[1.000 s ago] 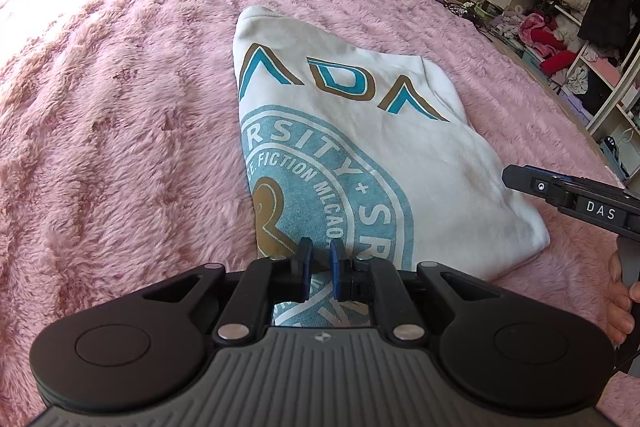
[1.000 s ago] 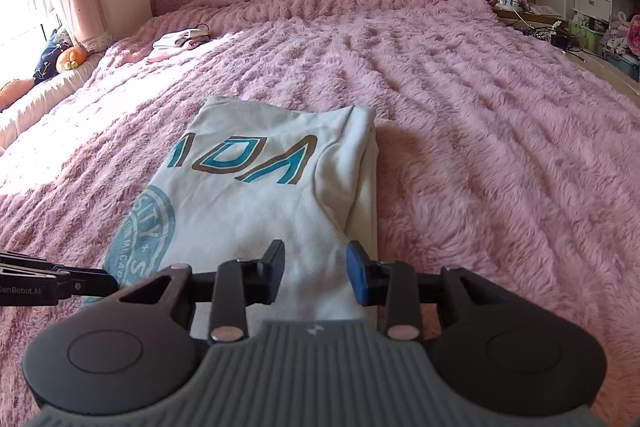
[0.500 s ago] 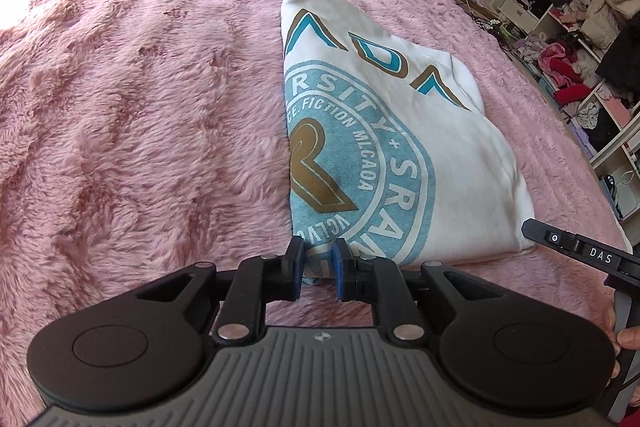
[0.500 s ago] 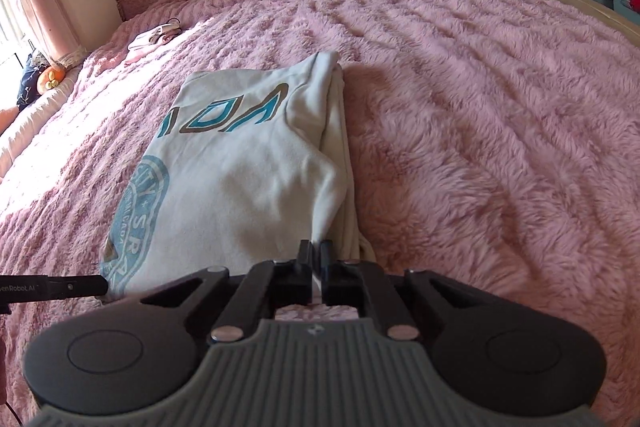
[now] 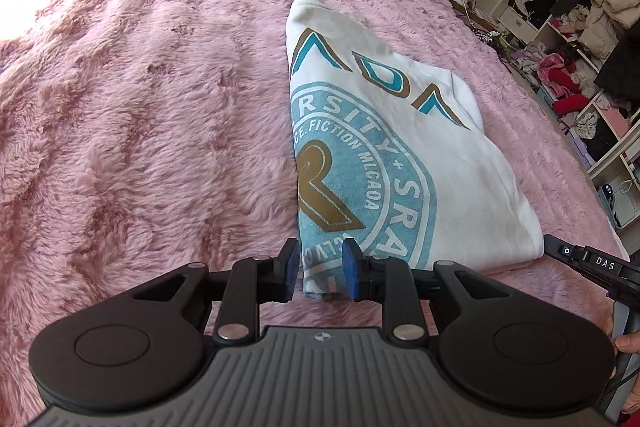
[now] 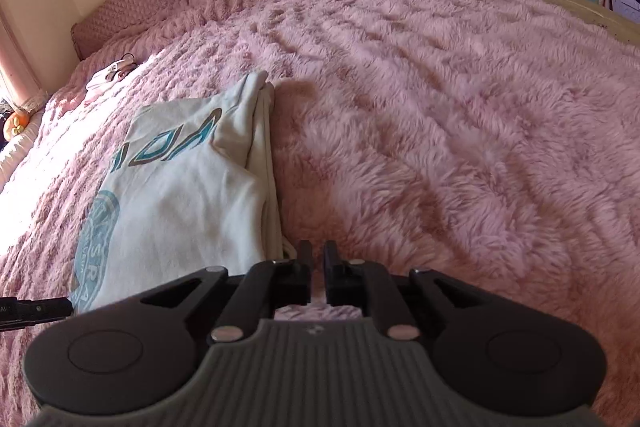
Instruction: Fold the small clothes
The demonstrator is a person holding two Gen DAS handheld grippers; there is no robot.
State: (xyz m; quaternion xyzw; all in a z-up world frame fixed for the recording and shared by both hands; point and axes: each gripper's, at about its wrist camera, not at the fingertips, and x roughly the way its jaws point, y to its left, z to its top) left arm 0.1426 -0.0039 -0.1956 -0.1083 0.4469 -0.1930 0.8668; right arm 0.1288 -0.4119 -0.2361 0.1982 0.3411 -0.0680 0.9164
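right wrist: shirt (image 6: pixel 180 195) corner hidden

- The left tongs (image 5: pixel 318 269) point forward and down, their blue-padded jaws a little apart; they have just been opening, and a corner of cloth lies in the gap without being pinched.
- The right tongs (image 6: pixel 316 277) also tilt downward, jaws drawn almost together with only a thin slit between them and nothing gripped.
- Fingertips (image 5: pixel 626 345) of the person's right hand show at the edge of the left view.
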